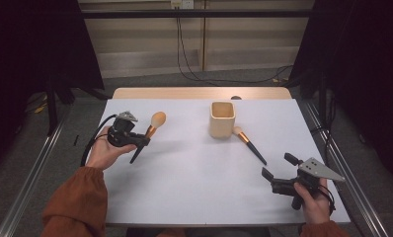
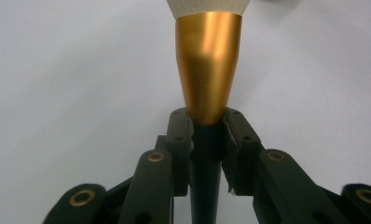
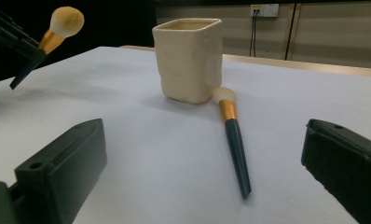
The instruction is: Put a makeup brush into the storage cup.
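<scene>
My left gripper [image 1: 141, 139] is shut on a makeup brush [image 1: 150, 130] and holds it lifted above the left side of the white table [image 1: 194, 187]. In the left gripper view the jaws clamp the dark handle just below the gold ferrule [image 2: 208, 65]. The bristle head points up and away. A cream square cup [image 1: 221, 119] stands upright at the table's middle back. A second makeup brush [image 1: 249, 143] lies flat with its head touching the cup's right side. My right gripper [image 1: 278, 167] stands open near the front right, its jaws wide apart, aimed at this brush [image 3: 233, 140] and the cup [image 3: 188, 58].
The table's wooden back edge [image 1: 199, 93] runs behind the cup. Metal rails [image 1: 347, 173] flank the table on both sides. Cables [image 1: 209, 79] trail across the floor behind it.
</scene>
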